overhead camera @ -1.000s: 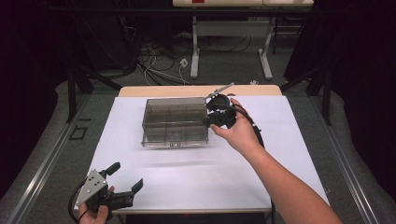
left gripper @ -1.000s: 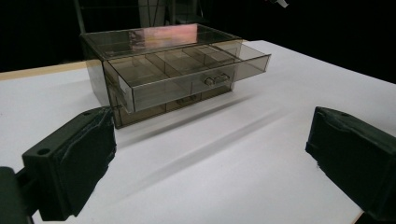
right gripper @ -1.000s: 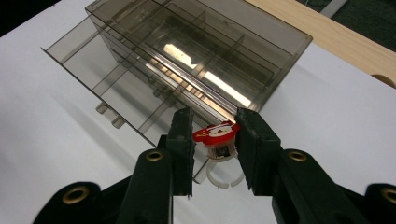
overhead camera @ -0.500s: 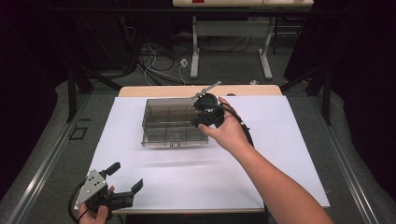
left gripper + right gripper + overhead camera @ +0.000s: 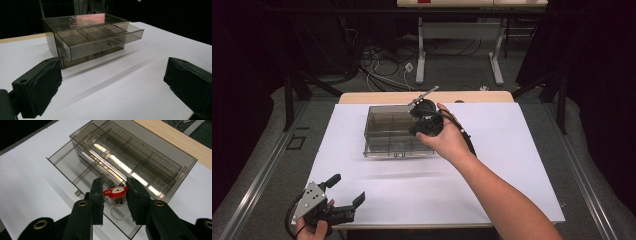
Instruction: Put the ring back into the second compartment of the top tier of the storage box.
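Observation:
A smoky clear drawer box (image 5: 387, 131) stands on the white sheet, and its top drawer (image 5: 100, 41) is pulled out toward me. My right gripper (image 5: 424, 120) hovers over the right end of the box. Its jaws are shut on a small red-topped ring (image 5: 115, 191) with a white plastic band, held above the open drawer (image 5: 75, 170), whose compartments look bare. My left gripper (image 5: 343, 196) rests near the table's front left corner. It is open with nothing between its fingers (image 5: 40, 87) and faces the box (image 5: 82, 27).
The white sheet (image 5: 512, 160) covers most of the wooden table (image 5: 472, 96). Cables and metal table legs (image 5: 419, 55) lie on the floor beyond the far edge. Dark floor drops away at both sides.
My right gripper has carried the red-topped ring leftward, from the box's right edge to above the open drawer. The left gripper has stayed put.

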`<state>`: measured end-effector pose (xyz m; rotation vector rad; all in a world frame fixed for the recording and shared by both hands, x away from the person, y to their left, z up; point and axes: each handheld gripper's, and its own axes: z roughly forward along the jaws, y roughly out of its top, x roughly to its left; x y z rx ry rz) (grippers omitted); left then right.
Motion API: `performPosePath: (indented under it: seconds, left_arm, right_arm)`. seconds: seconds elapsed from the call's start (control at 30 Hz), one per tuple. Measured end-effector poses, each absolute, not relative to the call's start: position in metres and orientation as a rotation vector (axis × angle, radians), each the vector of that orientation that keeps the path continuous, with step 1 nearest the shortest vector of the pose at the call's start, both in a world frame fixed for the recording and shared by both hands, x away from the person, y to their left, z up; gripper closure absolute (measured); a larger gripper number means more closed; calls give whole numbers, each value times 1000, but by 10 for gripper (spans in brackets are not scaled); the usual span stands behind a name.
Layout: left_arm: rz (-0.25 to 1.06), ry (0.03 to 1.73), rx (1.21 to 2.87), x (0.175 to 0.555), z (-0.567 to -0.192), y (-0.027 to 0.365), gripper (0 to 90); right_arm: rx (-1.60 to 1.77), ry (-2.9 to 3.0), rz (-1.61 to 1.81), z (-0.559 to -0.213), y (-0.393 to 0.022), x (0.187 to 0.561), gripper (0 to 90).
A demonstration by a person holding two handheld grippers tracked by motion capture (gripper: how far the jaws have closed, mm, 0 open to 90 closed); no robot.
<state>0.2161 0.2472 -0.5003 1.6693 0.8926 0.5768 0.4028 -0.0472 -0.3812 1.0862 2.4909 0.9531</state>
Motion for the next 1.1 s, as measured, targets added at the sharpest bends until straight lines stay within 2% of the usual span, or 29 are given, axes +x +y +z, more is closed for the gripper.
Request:
performPosePath:
  seconds: [1.1]
  left_arm:
    - [574, 888, 1668, 215, -500, 248, 15]
  right_arm:
    - [1135, 2532, 847, -395, -6, 420, 678]
